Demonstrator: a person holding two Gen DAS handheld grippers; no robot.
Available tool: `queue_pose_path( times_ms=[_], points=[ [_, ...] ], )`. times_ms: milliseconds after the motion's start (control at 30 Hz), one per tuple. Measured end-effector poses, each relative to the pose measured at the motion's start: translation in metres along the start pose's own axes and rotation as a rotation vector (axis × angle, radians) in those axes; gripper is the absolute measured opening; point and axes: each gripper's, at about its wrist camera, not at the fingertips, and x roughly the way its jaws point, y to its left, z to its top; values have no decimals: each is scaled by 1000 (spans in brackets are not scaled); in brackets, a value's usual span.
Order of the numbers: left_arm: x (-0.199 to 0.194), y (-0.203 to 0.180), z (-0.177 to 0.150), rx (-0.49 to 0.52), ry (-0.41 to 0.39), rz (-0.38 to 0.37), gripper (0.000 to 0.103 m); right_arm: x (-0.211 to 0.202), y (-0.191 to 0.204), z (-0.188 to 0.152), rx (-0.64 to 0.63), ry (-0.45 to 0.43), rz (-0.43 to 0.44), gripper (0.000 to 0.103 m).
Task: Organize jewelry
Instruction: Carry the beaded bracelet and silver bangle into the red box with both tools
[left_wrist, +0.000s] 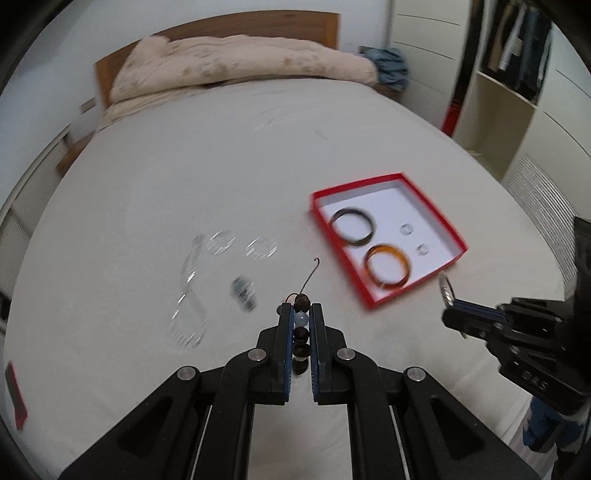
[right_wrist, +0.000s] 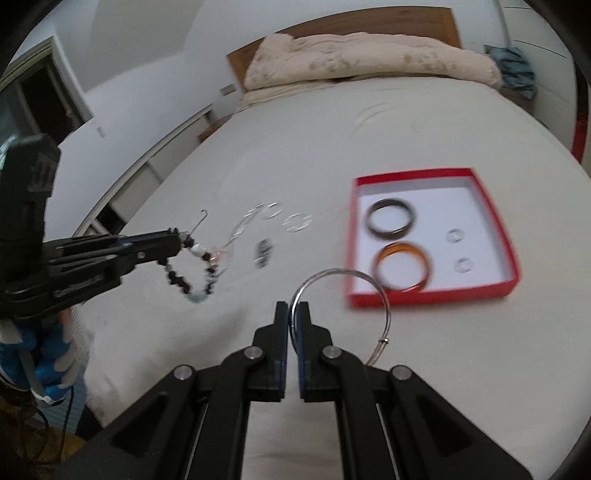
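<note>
While the left gripper (left_wrist: 300, 314) pinches a bead bracelet (right_wrist: 192, 266) and the right gripper (right_wrist: 293, 314) a silver bangle (right_wrist: 340, 275), both above the bed (left_wrist: 184, 166), silver pieces (left_wrist: 221, 243) lie loose left of the red box (right_wrist: 432, 295) with its two bangles (right_wrist: 391, 219).

Matt white cloth is covering the bed (left_wrist: 184, 177); its headboard (left_wrist: 229, 33) at upper centre is showing smooth wood. The red box (right_wrist: 432, 297) is looking like matt card. A glossy amber bangle (right_wrist: 402, 266) is lying inside. A thin polished metal bangle (right_wrist: 343, 275) is gleaming between matt black plastic fingers (right_wrist: 282, 317).
</note>
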Motion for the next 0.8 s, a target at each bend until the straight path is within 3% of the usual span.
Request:
queue_pose_path(
  times_ms=[467, 600, 800],
  points=[
    [123, -80, 118, 134, 20, -94, 8, 70, -121, 70, 54, 24, -106, 4],
    [163, -84, 123, 121, 65, -101, 8, 98, -144, 77, 60, 67, -123, 4],
    [212, -78, 104, 107, 152, -97, 8, 130, -154, 73, 28, 129, -130, 4]
  ],
)
